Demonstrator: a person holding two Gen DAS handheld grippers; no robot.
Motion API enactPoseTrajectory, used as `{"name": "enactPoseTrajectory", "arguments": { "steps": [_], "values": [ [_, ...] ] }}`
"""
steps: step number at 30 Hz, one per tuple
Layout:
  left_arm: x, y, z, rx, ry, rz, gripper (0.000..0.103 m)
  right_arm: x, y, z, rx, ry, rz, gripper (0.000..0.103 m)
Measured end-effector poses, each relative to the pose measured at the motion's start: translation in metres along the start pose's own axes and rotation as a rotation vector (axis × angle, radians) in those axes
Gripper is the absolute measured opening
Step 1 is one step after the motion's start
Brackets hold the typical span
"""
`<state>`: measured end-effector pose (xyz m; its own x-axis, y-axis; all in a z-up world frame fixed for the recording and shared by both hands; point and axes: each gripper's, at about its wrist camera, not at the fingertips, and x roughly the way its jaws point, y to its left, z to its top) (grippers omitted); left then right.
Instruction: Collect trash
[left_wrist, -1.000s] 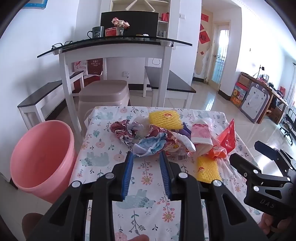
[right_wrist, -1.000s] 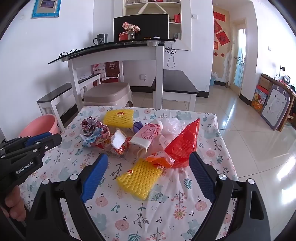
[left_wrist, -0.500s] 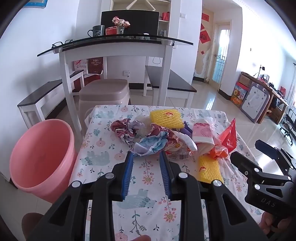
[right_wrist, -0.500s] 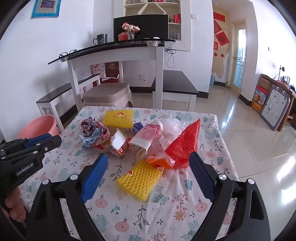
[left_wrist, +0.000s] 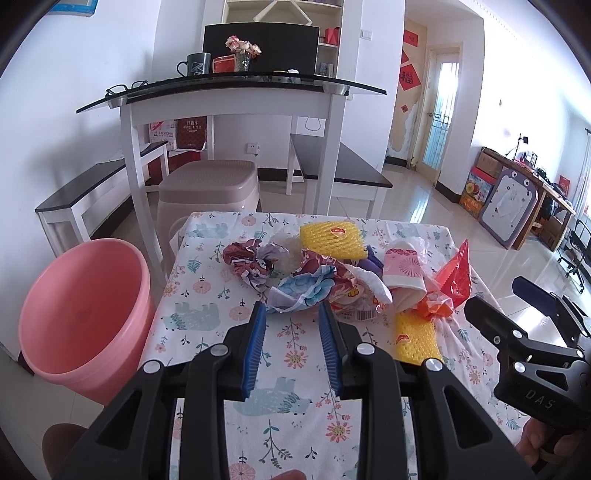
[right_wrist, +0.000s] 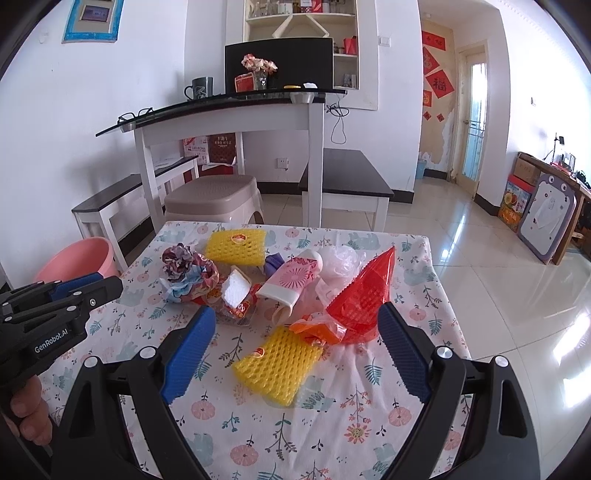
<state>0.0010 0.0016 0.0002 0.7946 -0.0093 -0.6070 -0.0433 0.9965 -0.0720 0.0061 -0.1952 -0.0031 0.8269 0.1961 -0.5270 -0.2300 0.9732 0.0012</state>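
A: Trash (left_wrist: 332, 273) lies in a heap in the middle of the table (left_wrist: 207, 314), in the centre of the left wrist frame. The bucket (left_wrist: 81, 314) stands on the floor, at the left edge of that frame.

B: Which gripper is nearer?

A: I think the left gripper (left_wrist: 291, 314). The crumpled wrapper (left_wrist: 306, 291) lies just above its tips, and its long side goes across the jaws. The jaws stand narrow and hold nothing.

B: And the right gripper (right_wrist: 295, 325)?

A: Its jaws stand wide and empty. The yellow net (right_wrist: 277, 365) lies between them in the lower centre of the right wrist frame, with its long axis slanted from lower left to upper right.
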Motion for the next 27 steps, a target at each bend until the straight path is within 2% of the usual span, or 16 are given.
{"name": "enactPoseTrajectory", "arguments": {
  "steps": [27],
  "values": [
    [-0.0095,0.0,0.0027,-0.003,-0.021,-0.001,0.028,-0.0077,-0.0023,0.0027,0.002,-0.026,0.0,0.09]
  ]
}}
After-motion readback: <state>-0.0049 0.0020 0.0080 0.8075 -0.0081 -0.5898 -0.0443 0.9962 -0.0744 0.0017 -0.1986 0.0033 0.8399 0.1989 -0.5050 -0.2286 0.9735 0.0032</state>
